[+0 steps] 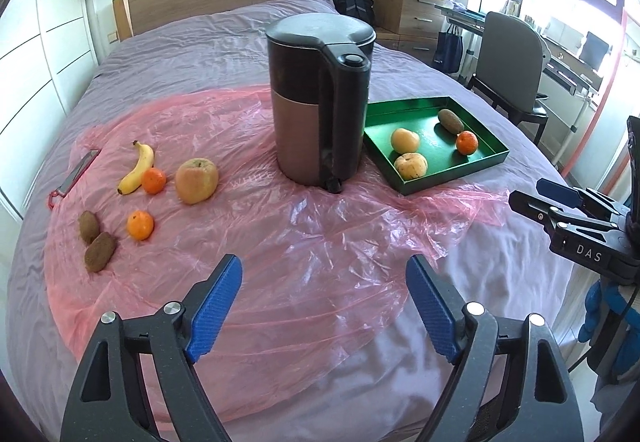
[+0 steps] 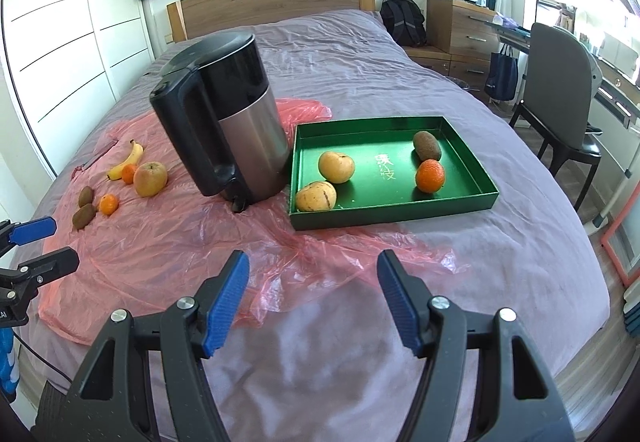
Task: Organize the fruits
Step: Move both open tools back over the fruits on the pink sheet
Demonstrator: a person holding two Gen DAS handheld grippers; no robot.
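1. Far left on the bed (image 1: 168,41), on the crinkled pink plastic sheet (image 1: 248,242), you have the loose fruit: two fuzzy brown kiwis (image 1: 96,244) nearest the edge, a curved yellow banana (image 1: 138,167), two small mandarins (image 1: 140,225), and a big dull apple (image 1: 196,180).
2. Take the kiwis and mandarins across their middle with light pressure; they look soft and would likely bruise or roll on the slick film. The banana should handle best gripped mid-length, across its width. The apple looks firm and heaviest, so you'd want a wide, centred hold.
3. Your left gripper (image 1: 324,306) hangs over the near part of the sheet, its ribbed blue fingers (image 1: 216,310) spread wide with nothing between them.
4. At centre stands a black and brushed-metal kettle (image 1: 320,101), rigid and tall, between the loose fruit and the tray; you will probably need to carry around it.
5. To the right, the shallow green tray (image 2: 472,197) with stiff low walls already holds two pale round fruits (image 2: 336,166), a kiwi and a mandarin.
6. Your right gripper (image 2: 312,298) hovers near the tray, fingers likewise apart and empty.
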